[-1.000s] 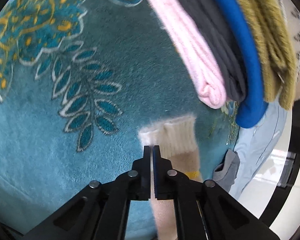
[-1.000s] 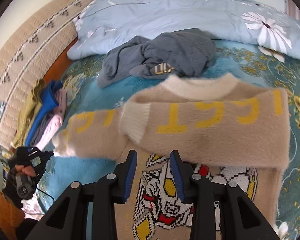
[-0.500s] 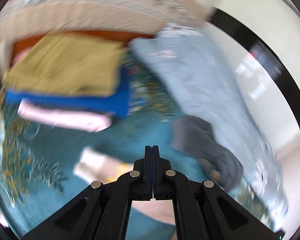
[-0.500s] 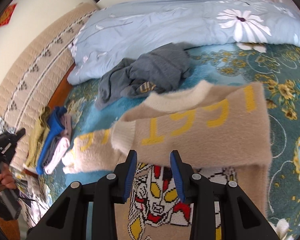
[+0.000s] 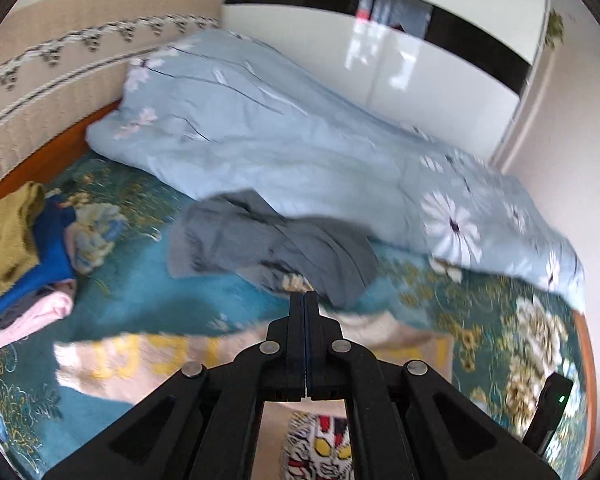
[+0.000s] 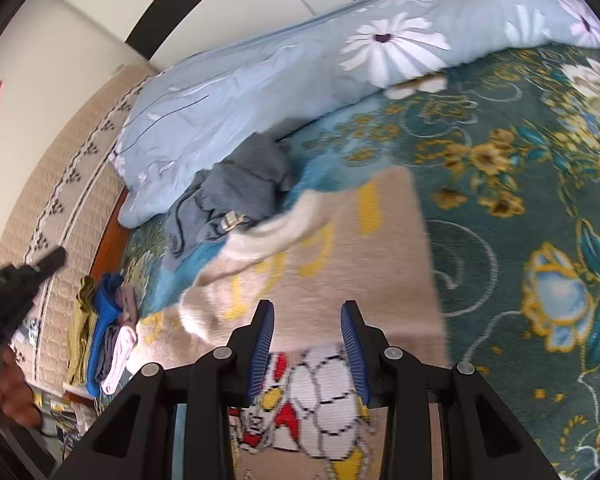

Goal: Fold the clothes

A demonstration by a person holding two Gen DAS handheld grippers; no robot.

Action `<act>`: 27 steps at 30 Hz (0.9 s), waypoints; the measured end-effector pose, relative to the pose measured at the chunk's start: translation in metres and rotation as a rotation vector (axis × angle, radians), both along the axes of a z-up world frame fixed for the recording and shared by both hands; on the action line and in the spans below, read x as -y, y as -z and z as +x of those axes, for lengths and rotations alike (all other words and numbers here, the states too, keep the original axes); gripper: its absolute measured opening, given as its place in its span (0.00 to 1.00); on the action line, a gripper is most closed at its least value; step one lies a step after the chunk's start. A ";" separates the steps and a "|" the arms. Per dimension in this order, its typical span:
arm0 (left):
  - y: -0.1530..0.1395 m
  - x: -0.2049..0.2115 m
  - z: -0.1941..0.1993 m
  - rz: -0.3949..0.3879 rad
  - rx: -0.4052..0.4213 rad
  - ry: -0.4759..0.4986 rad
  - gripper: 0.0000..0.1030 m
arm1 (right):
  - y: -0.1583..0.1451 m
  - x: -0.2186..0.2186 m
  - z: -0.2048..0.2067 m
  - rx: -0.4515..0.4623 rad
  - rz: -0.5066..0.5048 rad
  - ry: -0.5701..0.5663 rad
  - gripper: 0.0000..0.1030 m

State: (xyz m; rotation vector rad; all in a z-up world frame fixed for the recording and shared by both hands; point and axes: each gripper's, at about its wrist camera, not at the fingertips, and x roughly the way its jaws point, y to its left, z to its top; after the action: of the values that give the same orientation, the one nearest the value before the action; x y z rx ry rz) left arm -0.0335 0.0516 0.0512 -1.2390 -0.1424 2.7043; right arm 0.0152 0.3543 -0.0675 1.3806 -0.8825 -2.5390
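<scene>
The left tool (image 5: pixel 305 312) is pressed together and holds nothing. The right tool (image 6: pixel 307 344) is spread, directly above the beige sweater (image 6: pixel 356 264), which lies flat on the bed (image 6: pixel 520 184), its long axis running away from both tools. The right one seems nearer. Free bed lies toward the right edge; the folded pile (image 5: pixel 16 248) sits at the left edge.

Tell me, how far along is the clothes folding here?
Partly done. A folded stack of olive, blue, grey and pink pieces sits at the bed's edge. The beige sweater is mid-fold, its sleeves laid across its body. Neither tool grips it: the left gripper is shut on nothing, the right gripper open above it. The crumpled grey garment beside the quilt is left.
</scene>
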 end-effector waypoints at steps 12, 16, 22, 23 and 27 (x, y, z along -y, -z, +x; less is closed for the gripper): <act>0.101 -0.093 0.010 -0.074 0.218 0.120 0.00 | 0.032 -0.049 0.019 0.059 -0.032 0.103 0.36; 0.120 -0.099 0.012 -0.062 0.259 0.133 0.00 | 0.035 -0.052 0.020 0.068 -0.035 0.114 0.36; 0.128 -0.103 0.016 0.002 0.304 0.166 0.11 | 0.038 -0.048 0.018 0.078 -0.035 0.111 0.36; 0.128 -0.102 0.016 0.016 0.313 0.171 0.16 | 0.039 -0.047 0.018 0.079 -0.035 0.110 0.36; 0.109 -0.082 0.019 0.085 0.294 0.184 0.25 | 0.036 -0.042 0.015 0.074 -0.037 0.100 0.36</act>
State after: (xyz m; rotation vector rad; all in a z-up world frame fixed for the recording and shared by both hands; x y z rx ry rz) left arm -0.0141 0.1333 -0.0582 -1.5346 -0.1678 2.3264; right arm 0.0304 0.3959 -0.1032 1.4631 -1.0309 -2.5435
